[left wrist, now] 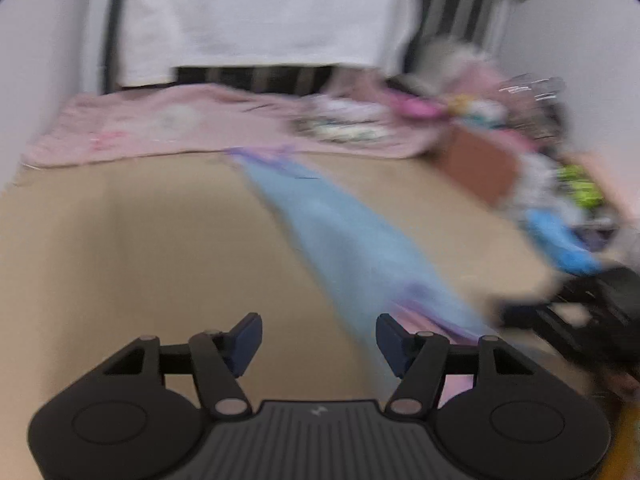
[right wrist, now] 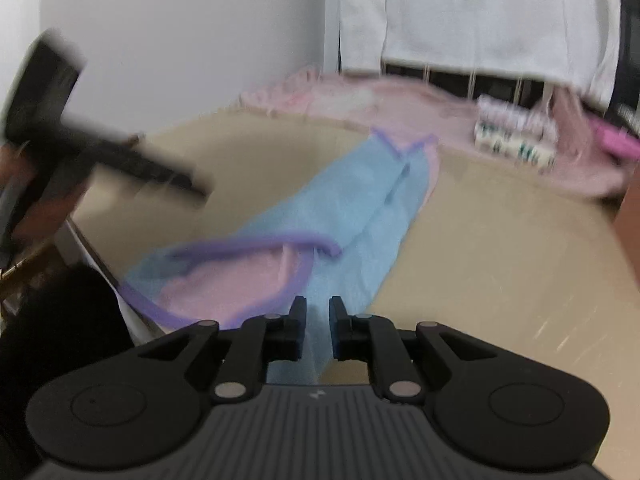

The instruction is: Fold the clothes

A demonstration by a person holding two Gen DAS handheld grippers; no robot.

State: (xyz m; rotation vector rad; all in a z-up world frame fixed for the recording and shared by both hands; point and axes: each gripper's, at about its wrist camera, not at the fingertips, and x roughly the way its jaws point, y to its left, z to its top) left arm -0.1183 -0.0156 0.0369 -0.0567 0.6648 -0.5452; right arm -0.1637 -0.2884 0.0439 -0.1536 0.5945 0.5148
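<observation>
My left gripper gapes empty beside the blue garment, which lies long across the tan table; my right gripper stands slightly apart over its near end, gripping nothing. A blurred grab could catch one layer and undo the fold

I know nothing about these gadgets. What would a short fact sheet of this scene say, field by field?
Surface: tan table
Garment: light blue cloth with purple trim and pink inside, lying in a long strip, partly folded
Left tool: jaws wide apart, nothing between them
Right tool: jaws slightly apart over the near end of the cloth; grip not clear
Far end: pink blanket
Far right: heap of mixed clothes
Sharpness: both views blurred
</observation>
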